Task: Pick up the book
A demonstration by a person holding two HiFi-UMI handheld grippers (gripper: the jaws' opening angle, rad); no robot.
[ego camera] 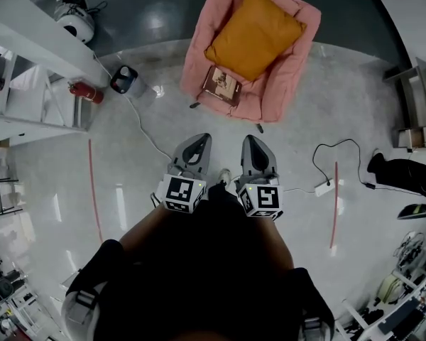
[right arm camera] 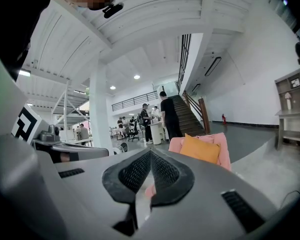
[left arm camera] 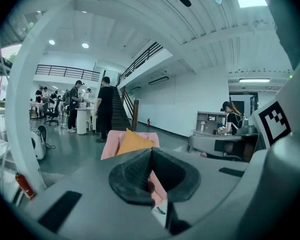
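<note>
Well, nothing is picked up yet: my left gripper [ego camera: 197, 142] has its jaws closed and empty, the book [ego camera: 221, 85] lies on the chair [ego camera: 199, 55] seat's front edge, well ahead, and my right gripper [ego camera: 253, 142] is likewise closed and empty; approach and grasp remain.

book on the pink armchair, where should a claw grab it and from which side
Take the brown-covered book by its edge nearest the front lip of the pink upholstered armchair, coming from the open front. It lies flat on the seat, with the orange square cushion behind it and padded arms at the sides, so a claw likely has to slip under that edge.
</note>
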